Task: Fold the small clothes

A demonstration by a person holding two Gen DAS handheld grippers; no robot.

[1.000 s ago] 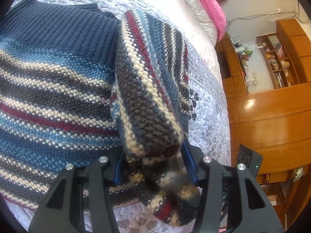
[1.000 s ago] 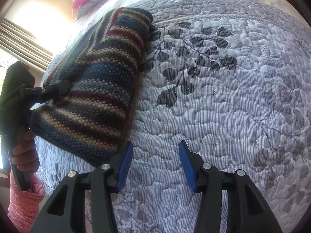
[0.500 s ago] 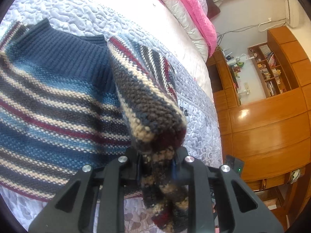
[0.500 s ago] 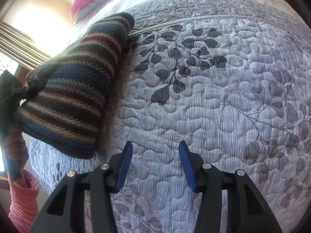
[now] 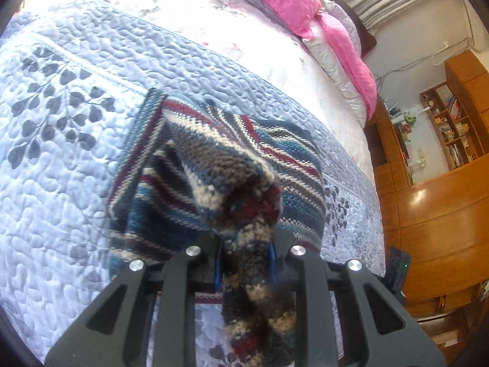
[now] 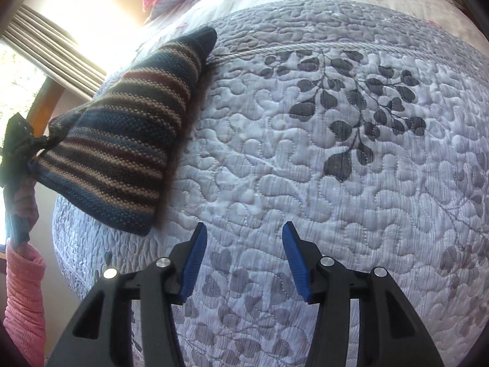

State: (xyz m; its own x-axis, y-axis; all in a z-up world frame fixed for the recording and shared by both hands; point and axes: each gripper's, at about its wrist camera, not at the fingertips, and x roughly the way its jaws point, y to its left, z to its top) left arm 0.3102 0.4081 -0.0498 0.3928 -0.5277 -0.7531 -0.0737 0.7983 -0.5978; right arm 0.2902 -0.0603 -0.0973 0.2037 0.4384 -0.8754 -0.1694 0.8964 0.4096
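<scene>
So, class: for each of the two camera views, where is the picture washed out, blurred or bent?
Left wrist view: the far bedspread is bleached white by glare, and the sweater bunched at the lens is soft. Right wrist view: the window is blown out, and the quilt bulges from fisheye distortion.

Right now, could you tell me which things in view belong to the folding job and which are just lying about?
Part of the job:
- striped knitted sweater
- left gripper, shut on the sweater
- right gripper, open above the quilt

Just lying about:
- pink bedding
- wooden bookshelf
- curtain
</scene>
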